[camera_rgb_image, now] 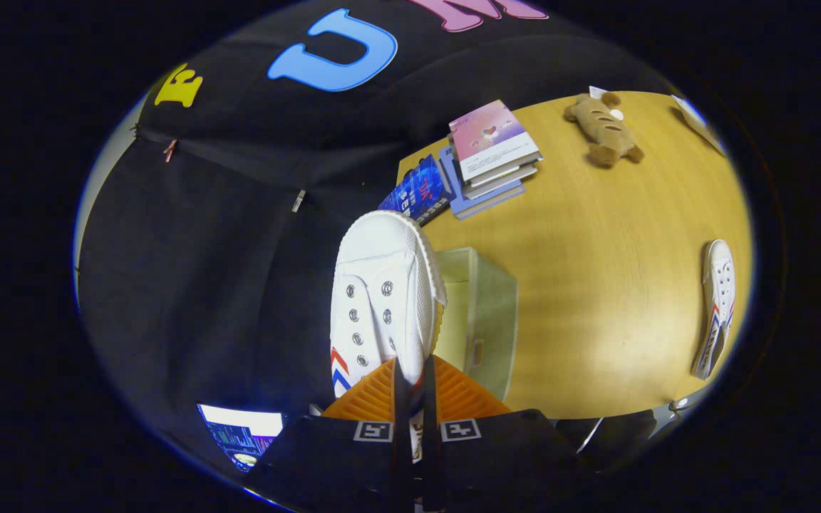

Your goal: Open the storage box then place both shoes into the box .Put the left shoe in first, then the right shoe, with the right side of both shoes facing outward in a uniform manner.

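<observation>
You see a white shoe (382,292) with red and blue chevrons, a second white shoe (717,306) striped alike, a pale translucent storage box (485,313), a brown plush toy (604,128), a yellow wood-grain worktop (596,285).

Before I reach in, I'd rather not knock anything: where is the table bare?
The gripper is shut on a white shoe above the box. Bare table runs from the box to the second shoe, and up between the book stack and the plush toy. It is crowded at the books.
</observation>
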Tool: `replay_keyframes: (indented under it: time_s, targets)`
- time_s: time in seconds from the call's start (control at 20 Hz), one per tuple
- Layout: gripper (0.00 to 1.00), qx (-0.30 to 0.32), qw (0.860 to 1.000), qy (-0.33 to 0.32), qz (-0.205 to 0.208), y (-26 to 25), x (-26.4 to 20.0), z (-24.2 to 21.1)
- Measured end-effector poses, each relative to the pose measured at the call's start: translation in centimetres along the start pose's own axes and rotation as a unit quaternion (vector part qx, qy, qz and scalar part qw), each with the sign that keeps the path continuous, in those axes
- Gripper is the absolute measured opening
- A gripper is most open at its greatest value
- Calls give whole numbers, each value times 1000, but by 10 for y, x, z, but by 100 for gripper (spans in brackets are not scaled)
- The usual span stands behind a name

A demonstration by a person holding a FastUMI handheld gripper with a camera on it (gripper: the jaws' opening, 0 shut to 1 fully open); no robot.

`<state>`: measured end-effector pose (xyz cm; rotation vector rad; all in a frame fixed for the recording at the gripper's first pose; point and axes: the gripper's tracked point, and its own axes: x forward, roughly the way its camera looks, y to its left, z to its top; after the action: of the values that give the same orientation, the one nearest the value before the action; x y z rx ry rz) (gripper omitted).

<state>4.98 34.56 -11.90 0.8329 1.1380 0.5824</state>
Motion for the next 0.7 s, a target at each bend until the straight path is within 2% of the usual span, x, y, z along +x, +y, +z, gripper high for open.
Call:
replay_keyframes:
  time_s: [0.2,0.5,0.7]
  targets:
    - [9,2,998,24,-53,11,51,-20]
    - [9,40,989,53,-129,-10,137,-34]
    - [9,42,982,65,-175,-26,180,-40]
